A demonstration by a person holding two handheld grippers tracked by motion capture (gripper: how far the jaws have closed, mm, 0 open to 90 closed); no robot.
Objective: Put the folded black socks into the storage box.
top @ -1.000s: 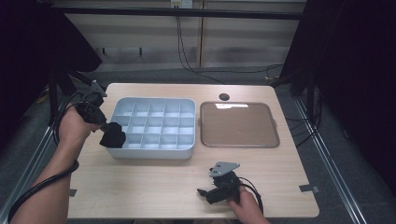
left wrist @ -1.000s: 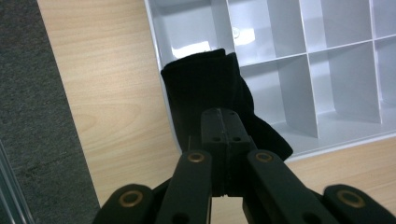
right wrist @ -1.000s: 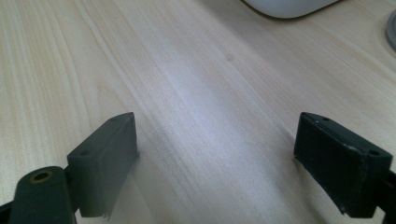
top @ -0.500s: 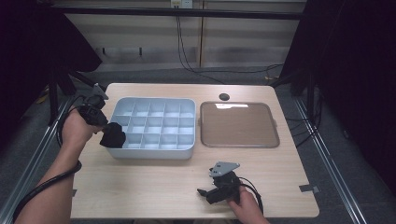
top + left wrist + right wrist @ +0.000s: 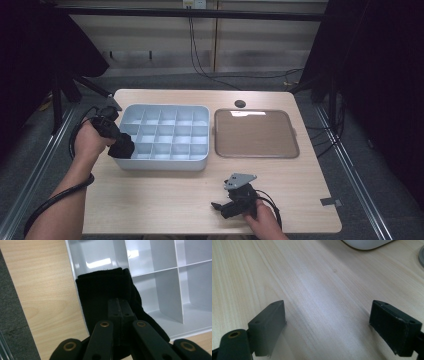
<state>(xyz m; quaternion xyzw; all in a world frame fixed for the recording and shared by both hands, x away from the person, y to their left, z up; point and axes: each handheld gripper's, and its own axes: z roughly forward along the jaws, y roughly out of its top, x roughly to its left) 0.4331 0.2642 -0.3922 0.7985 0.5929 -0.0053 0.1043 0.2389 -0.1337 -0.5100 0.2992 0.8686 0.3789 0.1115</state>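
we are working over the wooden tabletop [image 5: 165,200], with the compartment tray [image 5: 165,162] sitting beside the flat brown tray [image 5: 256,134]. our left hand-held gripper [image 5: 120,145] is clamping a black knit cloth [image 5: 105,292], hanging over the tray's near-left corner compartment. it's looking soft, light, floppy, so pinching a folded bunch is working best. our right hand-held gripper [image 5: 327,325] is resting wide apart, holding nothing.

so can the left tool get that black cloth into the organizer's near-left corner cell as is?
Probably yes. The left tool is shut on the black cloth, which hangs over the near-left cell of the organizer, and nothing sits in that cell.
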